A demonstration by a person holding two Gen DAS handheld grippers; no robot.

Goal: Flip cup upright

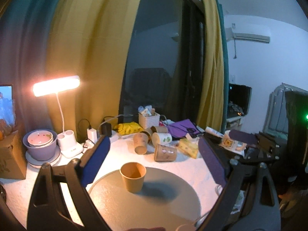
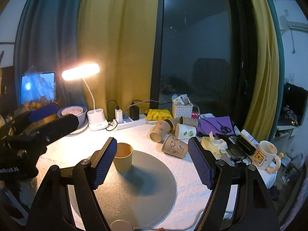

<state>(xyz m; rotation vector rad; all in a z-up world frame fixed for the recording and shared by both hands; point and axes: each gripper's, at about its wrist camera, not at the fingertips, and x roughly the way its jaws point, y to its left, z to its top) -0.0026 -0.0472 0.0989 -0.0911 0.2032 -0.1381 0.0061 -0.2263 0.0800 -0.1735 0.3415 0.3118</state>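
A plain brown paper cup stands upright, mouth up, on a round grey mat on the white table. It also shows in the right wrist view at the mat's far left edge. My left gripper is open and empty, its blue pads wide apart, held back above the cup. My right gripper is open and empty too, with the cup just beyond its left pad. The left gripper's body shows in the right wrist view at the left.
Several paper cups lie tipped in a pile behind the mat, seen too in the right wrist view. A lit desk lamp, stacked bowls, a power strip, a white basket and a bear mug stand around.
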